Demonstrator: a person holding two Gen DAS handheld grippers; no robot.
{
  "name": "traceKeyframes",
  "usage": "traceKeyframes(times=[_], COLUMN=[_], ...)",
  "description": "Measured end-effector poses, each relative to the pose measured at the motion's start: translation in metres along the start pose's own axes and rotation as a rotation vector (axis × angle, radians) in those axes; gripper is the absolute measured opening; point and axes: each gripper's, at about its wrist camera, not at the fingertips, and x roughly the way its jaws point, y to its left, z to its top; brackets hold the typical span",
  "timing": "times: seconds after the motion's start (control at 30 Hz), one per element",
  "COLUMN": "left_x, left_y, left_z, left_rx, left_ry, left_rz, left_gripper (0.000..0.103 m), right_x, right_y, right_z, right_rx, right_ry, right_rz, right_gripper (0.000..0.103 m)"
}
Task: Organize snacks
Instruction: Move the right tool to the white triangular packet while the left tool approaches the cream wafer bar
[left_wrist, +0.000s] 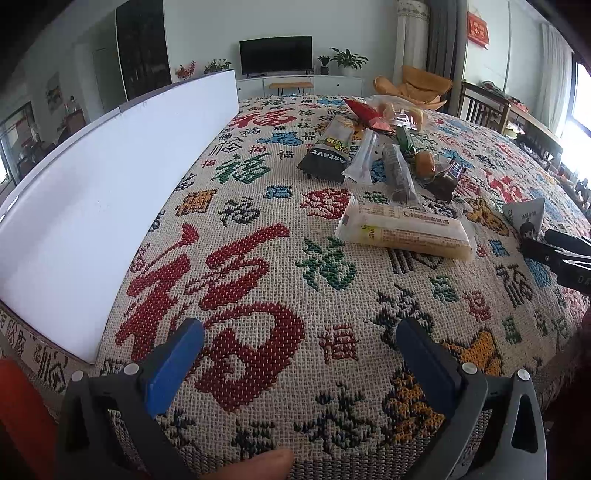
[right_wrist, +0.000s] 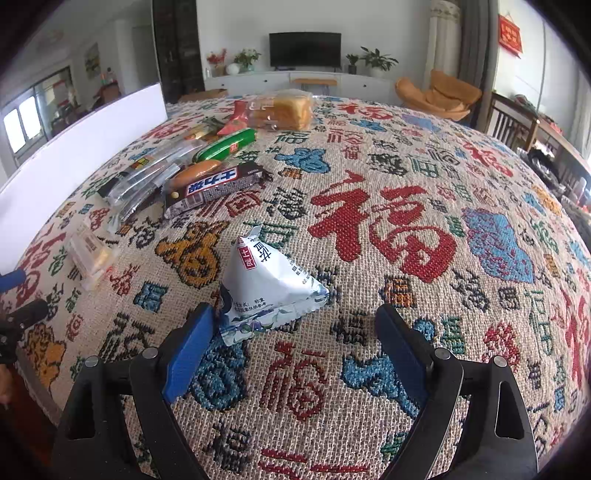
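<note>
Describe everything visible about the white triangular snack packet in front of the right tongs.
The packet is a pyramid-shaped pouch of shiny white foil-like wrap with a red label, dark print and blue floral pattern near its crimped lower edge. It looks sealed and puffed, resting on the patterned tablecloth, apex pointing away. It sits just ahead of the open right tongs, near the left finger; contact unclear.

A white, pyramid-shaped snack packet (right_wrist: 271, 286) sits upright nearest, apart from the rest. To its left lies a pale yellow wrapped bar (right_wrist: 90, 258), flat. Farther back, a loose cluster: a brown chocolate bar (right_wrist: 218, 186), clear sleeves (right_wrist: 147, 181), a green packet (right_wrist: 227, 146), and bagged sliced bread (right_wrist: 282, 110) farthest away.
</note>
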Motion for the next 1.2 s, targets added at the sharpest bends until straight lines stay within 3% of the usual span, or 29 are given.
traceKeyframes(times=[0.4,0.53,0.63,0.8,0.9,1.07,1.2], left_x=[0.004,0.008,0.009,-0.024,-0.017,0.018,0.037], left_y=[0.000,0.000,-0.004,-0.021,-0.041,-0.080,-0.095], left_z=[0.005,0.016,0.036,0.091,0.111,0.111,0.101], left_rx=[0.038,0.067,0.134,0.275,0.379,0.560,0.645], left_ry=[0.013,0.085,0.139,0.002,0.029,0.141,0.172], left_rz=[-0.036,-0.062,-0.196,-0.373,-0.486,-0.555,-0.525], left_gripper=[0.103,0.103,0.103,0.103,0.103,0.103,0.103], right_x=[0.000,0.000,0.000,0.000,0.000,0.000,0.000], right_y=[0.000,0.000,0.000,0.000,0.000,0.000,0.000], right_z=[0.000,0.000,0.000,0.000,0.000,0.000,0.000], right_rx=[-0.001,-0.001,-0.001,-0.001,-0.001,-0.001,-0.001], right_ry=[0.000,0.000,0.000,0.000,0.000,-0.001,0.000], right_rz=[0.000,0.000,0.000,-0.001,-0.001,-0.001,-0.001], right_gripper=[0.091,0.091,0.091,0.091,0.091,0.091,0.091])
